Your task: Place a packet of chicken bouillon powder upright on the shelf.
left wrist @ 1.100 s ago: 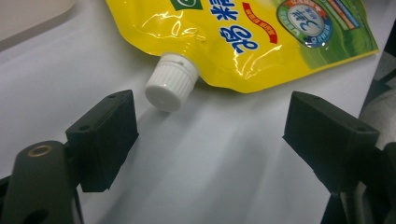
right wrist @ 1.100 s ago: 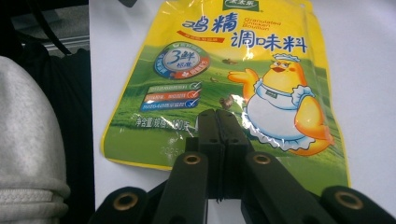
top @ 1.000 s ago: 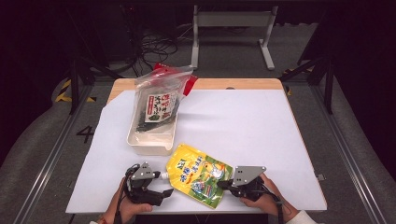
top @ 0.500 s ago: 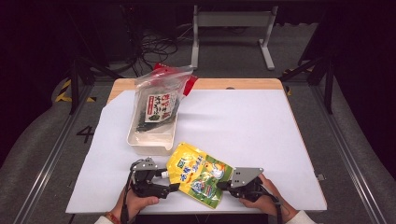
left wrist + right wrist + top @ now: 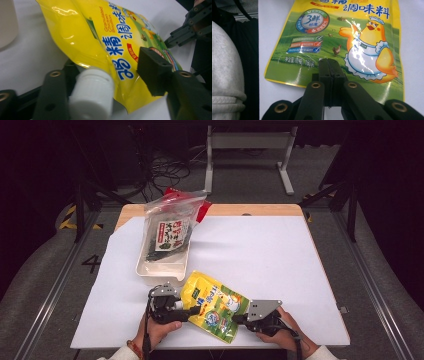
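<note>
A yellow pouch of chicken bouillon point(image 5: 212, 304) lies flat near the table's front edge. In the left gripper view its white screw cap point(image 5: 91, 96) and spout corner sit between my left gripper's point(image 5: 107, 67) jaws. These jaws have just been closing, and the right pad point(image 5: 152, 72) now touches the pouch point(image 5: 100, 37) while the other jaw stands behind the cap. My left gripper point(image 5: 191, 310) lies at the pouch's left corner. My right gripper point(image 5: 235, 318) is shut, and its joined tips point(image 5: 329, 62) rest over the pouch's green bottom part point(image 5: 337, 37).
A white bin point(image 5: 160, 271) stands behind the pouch at the left, with a clear bag of dark seaweed point(image 5: 167, 232) leaning in it. A red item point(image 5: 202, 210) lies behind that bag. The white sheet point(image 5: 260, 255) stretches to the right.
My left gripper has slid right to the pouch's spout corner and its jaws have narrowed around it. The right gripper and the pouch have stayed where they were.
</note>
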The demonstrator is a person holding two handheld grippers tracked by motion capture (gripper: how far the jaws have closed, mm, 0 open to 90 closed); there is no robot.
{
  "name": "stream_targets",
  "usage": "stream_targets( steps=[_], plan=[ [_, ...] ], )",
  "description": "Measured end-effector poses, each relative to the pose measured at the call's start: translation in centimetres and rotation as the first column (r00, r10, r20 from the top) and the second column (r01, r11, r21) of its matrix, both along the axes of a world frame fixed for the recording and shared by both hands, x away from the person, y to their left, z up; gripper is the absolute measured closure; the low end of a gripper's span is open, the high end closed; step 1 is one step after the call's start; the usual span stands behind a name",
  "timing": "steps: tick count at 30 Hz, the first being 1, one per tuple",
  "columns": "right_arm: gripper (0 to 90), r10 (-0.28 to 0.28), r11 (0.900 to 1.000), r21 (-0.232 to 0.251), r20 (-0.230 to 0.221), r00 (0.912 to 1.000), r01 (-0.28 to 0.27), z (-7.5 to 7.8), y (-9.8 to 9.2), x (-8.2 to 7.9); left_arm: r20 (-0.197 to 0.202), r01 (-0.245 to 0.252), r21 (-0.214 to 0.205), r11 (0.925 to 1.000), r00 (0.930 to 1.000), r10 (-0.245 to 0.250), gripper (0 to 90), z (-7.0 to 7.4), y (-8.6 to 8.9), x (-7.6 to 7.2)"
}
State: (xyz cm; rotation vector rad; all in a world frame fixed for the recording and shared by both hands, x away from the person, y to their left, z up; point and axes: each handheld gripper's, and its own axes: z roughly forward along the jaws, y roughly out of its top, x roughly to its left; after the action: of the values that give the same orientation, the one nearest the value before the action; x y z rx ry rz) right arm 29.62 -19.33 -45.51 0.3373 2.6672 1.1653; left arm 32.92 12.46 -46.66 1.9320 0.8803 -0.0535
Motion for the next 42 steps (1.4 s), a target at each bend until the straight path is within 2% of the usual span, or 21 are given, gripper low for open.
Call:
stream_targets(
  steps=[1, 2, 4, 8, 10, 15, 16, 17, 20, 21, 23, 25, 28, 29, 31, 32, 36, 38, 39, 40, 42],
  plan=[
    [90.0, -0.002, 1.0, -0.003, 0.001, 1.0, 0.002, 0.0, 0.0, 0.0, 0.0, 0.0, 0.0, 1.0, 1.0, 0.0, 55.9, 0.0, 0.0, 0.0],
    [90.0, -0.002, 1.0, -0.002, 0.001, 1.0, 0.002, -0.1, 0.0, 0.0, 0.034, -0.018, 0.017, 0.9997, 0.9993, 0.017, 62.7, 0.3, 0.0, -0.1],
    [90.0, -0.003, 1.0, 0.002, 0.0, 1.0, 0.003, -0.1, -0.1, 0.0, 0.043, -0.02, 0.015, 0.9997, 0.9989, 0.019, 70.5, 0.4, 0.1, -0.1],
    [86.8, -0.003, 1.0, 0.001, 0.004, 1.0, 0.003, -0.1, -0.1, -0.1, 0.138, -0.01, 0.087, 0.9962, 0.9905, -0.003, 73.6, 1.2, -0.5, -0.6],
    [85.6, -0.004, 0.9999, 0.009, -0.004, 1.0, 0.004, 0.1, -0.2, -0.2, 0.156, -0.006, 0.096, 0.9954, 0.9877, -0.009, 73.7, 1.6, -0.6, -1.0],
    [77.3, -0.025, 0.9986, 0.047, 0.0, 0.9997, 0.025, 0.6, -0.5, -0.2, 0.248, 0.011, 0.139, 0.9902, 0.9677, -0.045, 74.1, 2.9, -0.6, -1.7],
    [75.8, -0.033, 0.9983, 0.049, 0.005, 0.9995, 0.032, 0.7, -0.6, -0.2, 0.262, 0.014, 0.134, 0.9909, 0.9638, -0.049, 74.1, 3.2, -0.4, -1.9],
    [75.8, -0.033, 0.9983, 0.049, 0.005, 0.9995, 0.032, 0.7, -0.6, -0.2, 0.262, 0.014, 0.134, 0.9909, 0.9638, -0.049, 74.1, 3.2, -0.4, -1.9],
    [71.5, -0.057, 0.9954, 0.077, 0.001, 0.9984, 0.057, 1.1, -1.1, -0.2, 0.315, 0.019, 0.137, 0.9904, 0.9471, -0.062, 74.2, 4.1, -0.1, -2.5],
    [66.3, -0.067, 0.9932, 0.095, 0.003, 0.9977, 0.067, 1.3, -1.5, -0.1, 0.35, 0.025, 0.134, 0.9907, 0.934, -0.071, 74.3, 4.6, 0.2, -2.9],
    [60.8, -0.086, 0.9889, 0.121, -0.007, 0.9962, 0.087, 1.5, -1.9, 0.1, 0.36, 0.035, 0.11, 0.9933, 0.9303, -0.072, 74.5, 5.0, 0.4, -3.1],
    [54.6, -0.122, 0.9837, 0.133, -0.006, 0.9925, 0.122, 1.6, -2.3, 0.3, 0.379, 0.045, 0.092, 0.9948, 0.9223, -0.077, 74.7, 5.3, 0.5, -3.3],
    [48.4, -0.171, 0.976, 0.136, -0.005, 0.9853, 0.17, 1.6, -3.0, 0.6, 0.385, 0.063, 0.065, 0.9959, 0.9191, -0.083, 74.9, 5.6, 0.5, -3.4],
    [47.7, -0.186, 0.9733, 0.136, -0.006, 0.9826, 0.185, 1.6, -3.2, 0.8, 0.411, 0.081, 0.062, 0.9947, 0.9059, -0.1, 74.9, 6.1, 0.5, -3.7],
    [45.0, -0.207, 0.9685, 0.139, -0.008, 0.9782, 0.206, 1.6, -3.6, 1.0, 0.429, 0.104, 0.051, 0.9932, 0.8958, -0.116, 75.0, 6.7, 0.5, -4.0],
    [43.8, -0.224, 0.9644, 0.142, -0.011, 0.9746, 0.223, 1.6, -3.8, 1.2, 0.449, 0.11, 0.058, 0.9923, 0.885, -0.124, 75.0, 7.1, 0.5, -4.2],
    [41.8, -0.252, 0.9546, 0.159, -0.017, 0.9675, 0.252, 1.8, -4.5, 1.3, 0.493, 0.129, 0.037, 0.991, 0.8601, -0.13, 75.3, 8.3, 0.4, -4.7],
    [40.6, -0.259, 0.9524, 0.163, -0.013, 0.9658, 0.258, 1.8, -4.7, 1.2, 0.518, 0.136, 0.047, 0.9896, 0.8435, -0.141, 75.3, 8.8, 0.5, -4.9],
    [40.4, -0.262, 0.9517, 0.162, -0.013, 0.965, 0.26, 1.9, -4.8, 1.2, 0.523, 0.146, 0.048, 0.9881, 0.8389, -0.149, 75.4, 9.0, 0.5, -4.9],
    [40.4, -0.262, 0.9517, 0.162, -0.013, 0.965, 0.26, 1.9, -4.8, 1.2, 0.523, 0.146, 0.048, 0.9881, 0.8389, -0.149, 75.4, 9.0, 0.5, -4.9],
    [39.5, -0.264, 0.9512, 0.161, -0.015, 0.9643, 0.263, 1.8, -4.9, 1.1, 0.542, 0.16, 0.06, 0.9854, 0.8239, -0.166, 75.3, 9.5, 0.3, -5.1]
  ],
)
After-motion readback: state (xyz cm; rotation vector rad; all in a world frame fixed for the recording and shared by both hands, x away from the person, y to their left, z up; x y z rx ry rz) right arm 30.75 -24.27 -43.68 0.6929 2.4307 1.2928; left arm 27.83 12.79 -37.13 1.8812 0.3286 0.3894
